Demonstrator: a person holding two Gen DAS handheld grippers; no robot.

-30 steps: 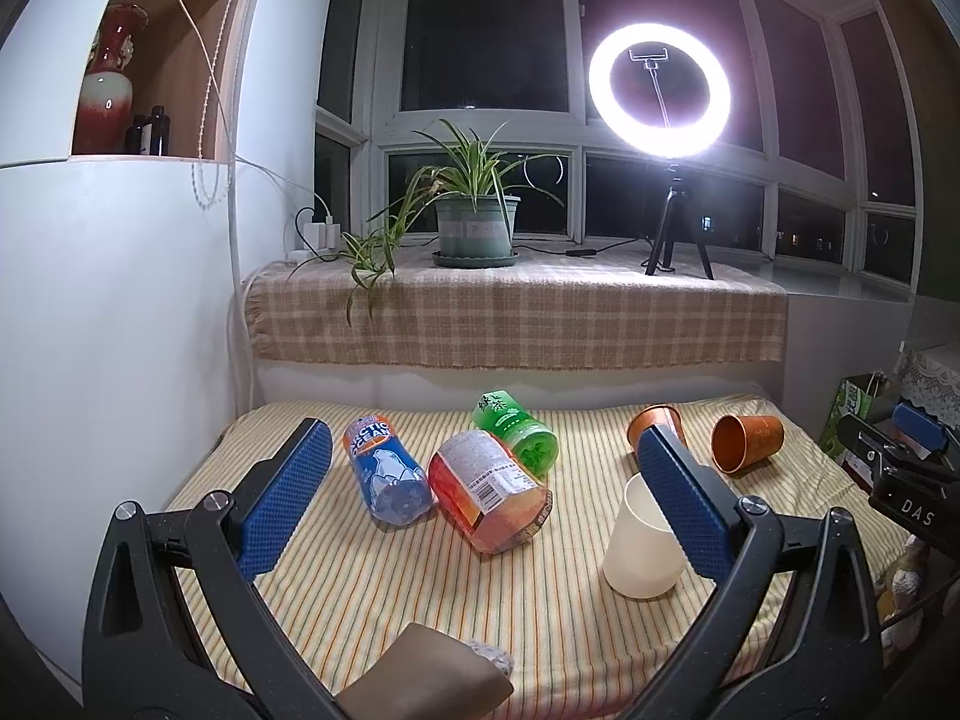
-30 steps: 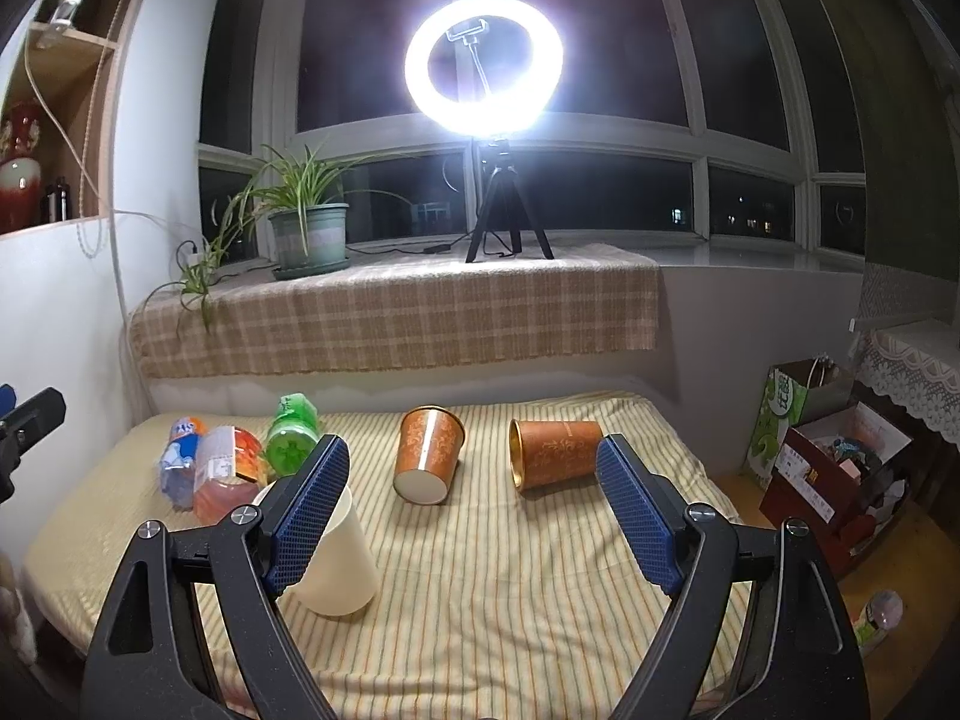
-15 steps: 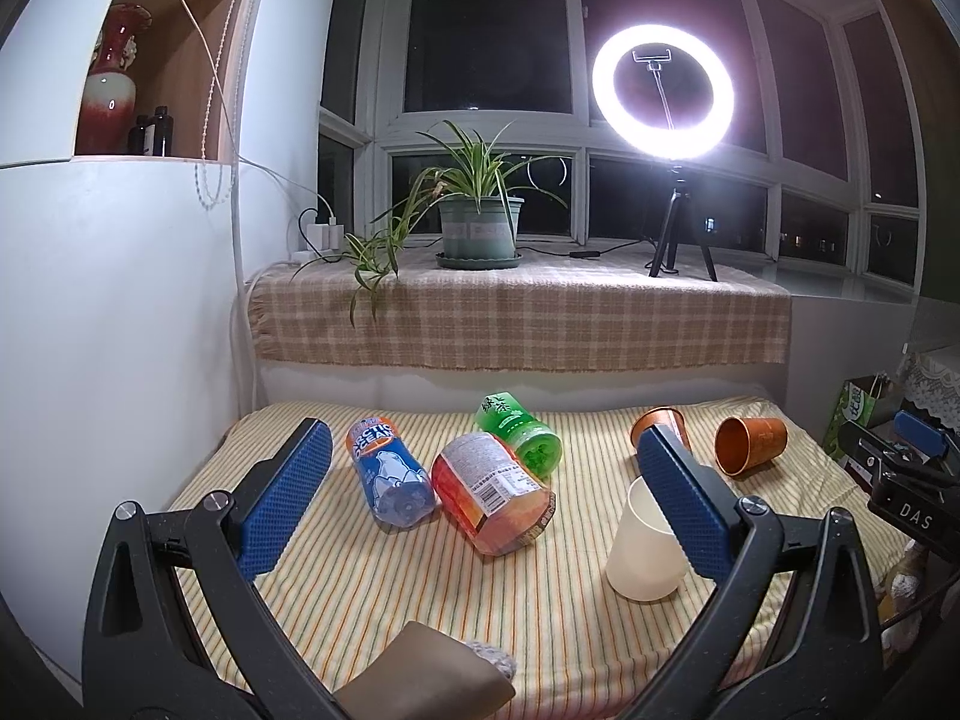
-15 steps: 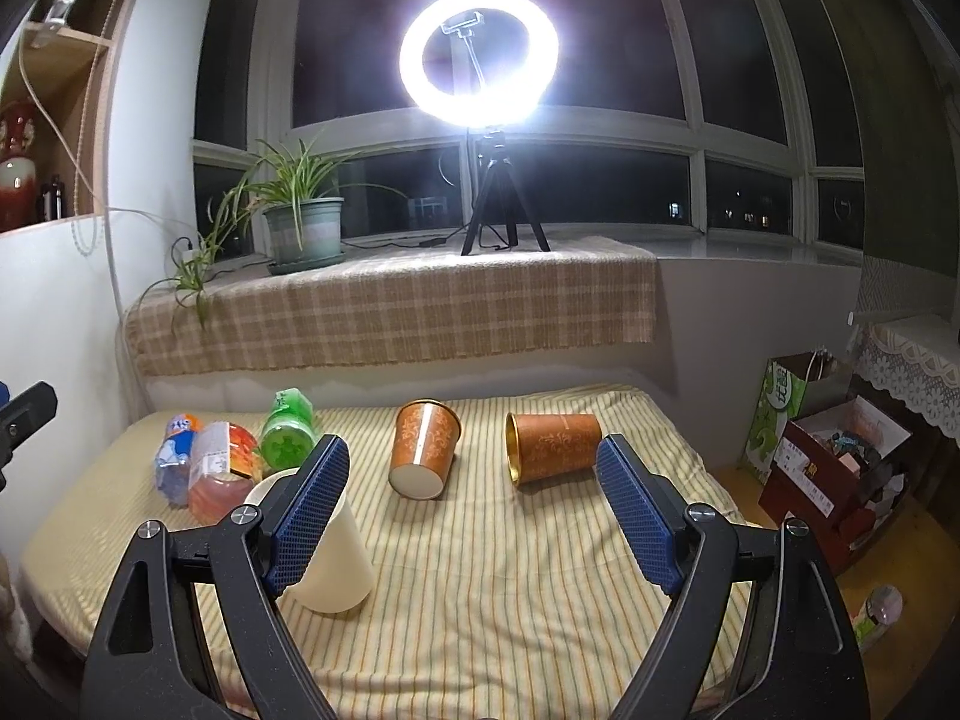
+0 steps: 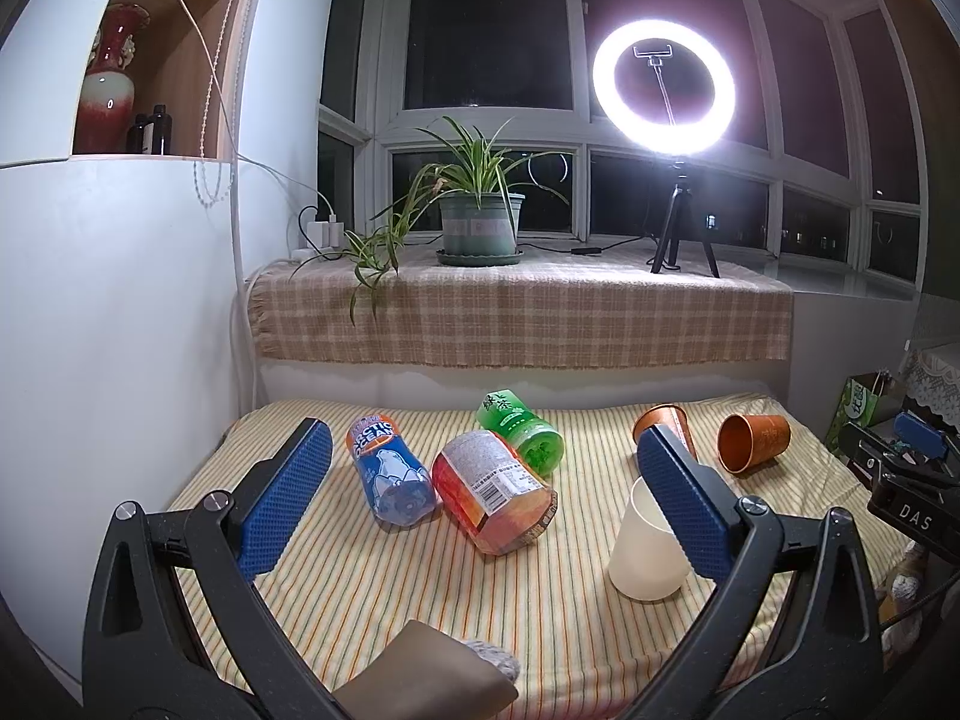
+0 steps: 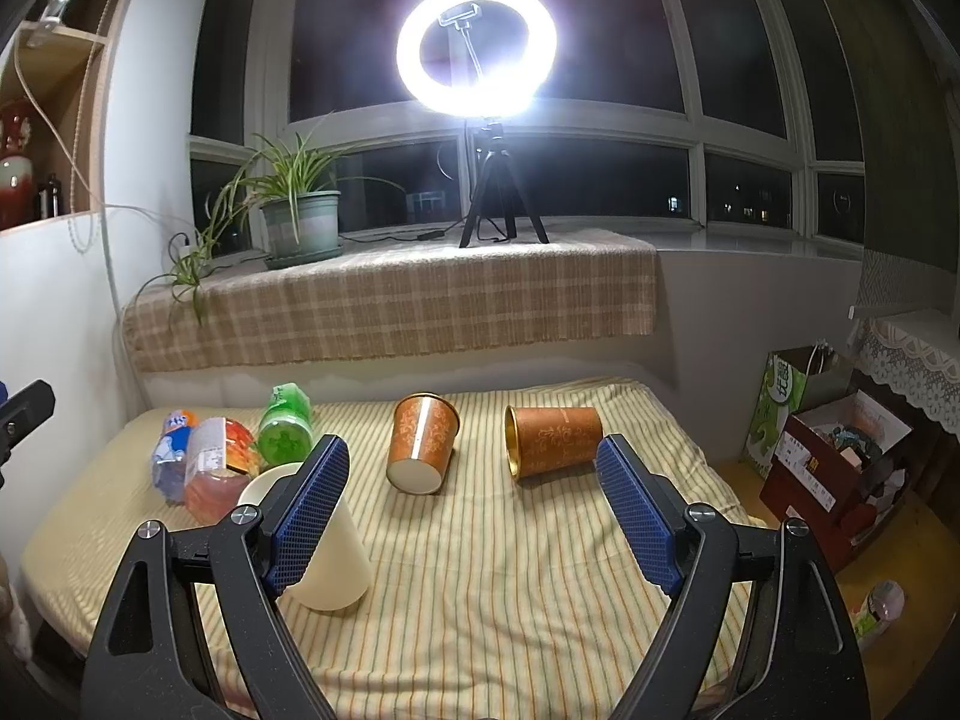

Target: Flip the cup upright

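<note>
Three cups lie on the striped tablecloth (image 6: 492, 570). A cream cup (image 6: 330, 564) lies tipped just behind my right gripper's left finger; it also shows in the left wrist view (image 5: 645, 546). An orange patterned cup (image 6: 423, 441) lies with its base toward me; a second orange cup (image 6: 552, 441) lies on its side, gold mouth facing left. Both show far right in the left wrist view (image 5: 663, 423), (image 5: 753, 441). My left gripper (image 5: 480, 504) and right gripper (image 6: 474, 516) are open, empty, above the near table edge.
Three bottles lie on the left: blue (image 5: 390, 468), orange-red (image 5: 495, 495), green (image 5: 522, 429). A checked ledge behind holds a potted plant (image 5: 477, 222) and a ring light (image 5: 663, 87). A brown cloth (image 5: 432, 678) lies at the near edge. Boxes (image 6: 834, 462) stand right.
Both grippers have drifted slightly, so the scene shifted a little in each view. The jaws stay open and the cups and bottles have not moved.
</note>
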